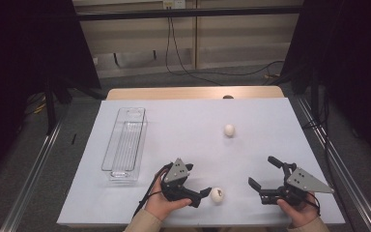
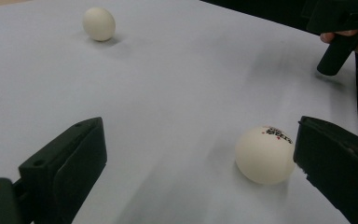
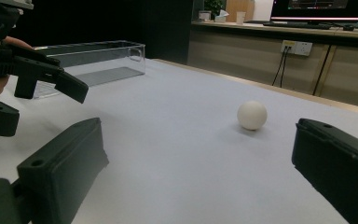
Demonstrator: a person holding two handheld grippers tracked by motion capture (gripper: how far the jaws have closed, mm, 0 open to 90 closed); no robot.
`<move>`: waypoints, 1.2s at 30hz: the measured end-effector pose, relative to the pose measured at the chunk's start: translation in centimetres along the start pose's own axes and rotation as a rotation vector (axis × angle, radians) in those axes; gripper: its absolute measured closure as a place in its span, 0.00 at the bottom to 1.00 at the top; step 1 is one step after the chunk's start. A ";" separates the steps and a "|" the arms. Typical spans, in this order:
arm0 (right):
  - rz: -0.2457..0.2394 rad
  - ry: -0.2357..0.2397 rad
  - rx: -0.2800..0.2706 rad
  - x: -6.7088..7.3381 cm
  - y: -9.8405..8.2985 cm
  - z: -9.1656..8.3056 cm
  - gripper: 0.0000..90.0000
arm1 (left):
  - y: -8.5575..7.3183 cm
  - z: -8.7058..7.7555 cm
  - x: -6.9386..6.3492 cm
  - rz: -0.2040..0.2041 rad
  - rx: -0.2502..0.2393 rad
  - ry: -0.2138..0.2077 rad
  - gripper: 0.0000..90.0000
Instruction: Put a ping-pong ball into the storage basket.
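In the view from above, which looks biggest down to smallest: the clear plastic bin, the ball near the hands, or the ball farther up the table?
1. Clear bin, by far.
2-3. Near ball and far ball look alike; no ranking.

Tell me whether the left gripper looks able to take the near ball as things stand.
Probably yes. The left gripper is open, the near ball lies on the table just inside one jaw, and nothing stands between them.

Clear plastic bin (image 1: 124, 145) near left edge of desk (image 1: 183, 121), lengthwise toward far edge. Second white ball (image 1: 229, 129) mid-desk, toward far edge, well apart from bin.
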State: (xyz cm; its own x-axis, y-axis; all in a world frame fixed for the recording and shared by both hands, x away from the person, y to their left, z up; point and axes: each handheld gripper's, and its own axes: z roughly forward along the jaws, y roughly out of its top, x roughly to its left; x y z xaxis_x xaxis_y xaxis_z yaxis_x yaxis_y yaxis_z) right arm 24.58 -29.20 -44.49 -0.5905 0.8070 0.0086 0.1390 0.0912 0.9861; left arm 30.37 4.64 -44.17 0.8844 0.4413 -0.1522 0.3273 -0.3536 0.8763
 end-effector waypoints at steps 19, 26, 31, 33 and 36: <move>-0.001 0.000 0.002 0.0 0.0 0.0 0.02 | 0.3 1.0 -0.3 0.011 0.014 -0.020 0.03; -0.006 0.002 0.002 0.0 0.0 0.0 0.02 | 0.3 1.2 -0.2 0.009 0.020 -0.018 0.03; -0.003 0.001 0.001 0.0 0.0 0.0 0.02 | 0.3 1.3 -0.3 0.007 0.022 -0.021 0.03; -0.003 0.003 0.001 0.0 0.0 0.0 0.02 | 0.3 1.3 -0.3 0.008 0.026 -0.021 0.03; -0.009 0.005 0.002 0.1 0.0 0.0 0.02 | 0.2 1.4 -0.4 0.015 0.033 -0.022 0.03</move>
State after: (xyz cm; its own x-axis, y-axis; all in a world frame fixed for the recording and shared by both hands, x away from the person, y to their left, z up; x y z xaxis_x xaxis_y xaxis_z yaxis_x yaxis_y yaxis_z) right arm 24.55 -29.12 -44.45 -0.5960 0.8030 0.0002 0.1354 0.1002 0.9857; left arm 30.59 3.28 -44.53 0.8962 0.4178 -0.1496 0.3245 -0.3870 0.8631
